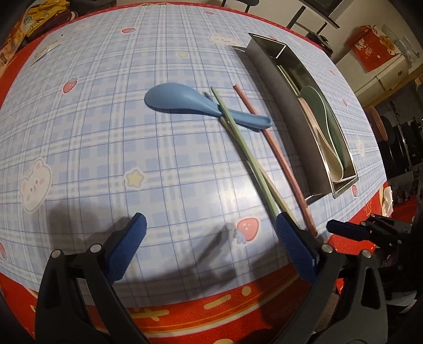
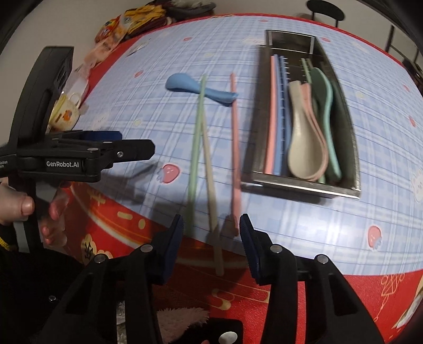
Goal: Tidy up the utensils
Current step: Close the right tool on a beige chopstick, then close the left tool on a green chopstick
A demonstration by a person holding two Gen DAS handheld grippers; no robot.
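**Right gripper half-closed over the chopstick ends, left one wide open**

Right gripper (image 2: 211,227) sits at the near table edge with its jaws partway apart. Ends of the beige chopstick (image 2: 208,169) and the pink chopstick (image 2: 234,148) lie between the pads, but I don't see either pad pressing on them, so nothing's grabbed. That view is a bit blurry, so take it loosely.

Left gripper (image 1: 210,232) is spread wide with nothing in it, hovering over the tablecloth (image 1: 105,132) just left of the chopstick ends. You can see a hand (image 2: 23,206) on its handle from the right camera.

Count of loose stuff on the table:
- 1 blue spoon (image 1: 185,102), lying bowl-down
- 3 chopsticks: green chopstick (image 1: 238,137), beige, pink. The green one lies across the spoon's handle, and green and beige cross each other. The pink one lies apart to the right, touching the spoon handle's tip.

In the steel tray (image 2: 353,148), just right of the pink stick:
- 3 spoons nested together: beige spoon (image 2: 304,150), pink spoon (image 2: 308,92), green spoon (image 2: 325,95)
- a pink and a blue chopstick along the left side for sure; there's something greenish further back, but I can't count it.

Far corner has a pile of snack bags (image 2: 142,16).
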